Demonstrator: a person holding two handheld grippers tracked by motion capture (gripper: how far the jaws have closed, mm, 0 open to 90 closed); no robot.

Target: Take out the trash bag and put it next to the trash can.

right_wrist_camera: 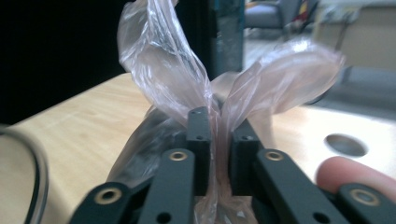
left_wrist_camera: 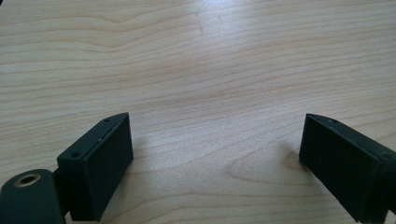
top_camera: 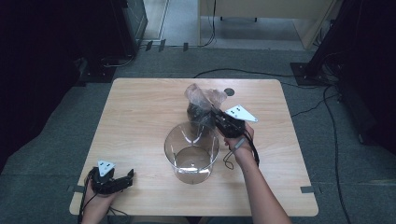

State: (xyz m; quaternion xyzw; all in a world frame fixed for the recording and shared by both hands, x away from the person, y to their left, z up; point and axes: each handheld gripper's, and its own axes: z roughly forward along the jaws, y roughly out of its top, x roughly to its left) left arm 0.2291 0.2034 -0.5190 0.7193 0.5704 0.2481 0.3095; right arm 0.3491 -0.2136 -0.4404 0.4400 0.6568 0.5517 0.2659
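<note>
Behind the clear glass jar [top_camera: 192, 152] near the middle of the worktop [top_camera: 140, 121], the right gripper [top_camera: 215, 117] has its jaws nearly together on the gathered neck of a thin plastic bag [right_wrist_camera: 187, 88] with dark contents; a sliver of gap shows beside the film. Near the front left corner, the left gripper [top_camera: 131, 176] rests on the wood, jaws wide apart and holding nothing.
</note>
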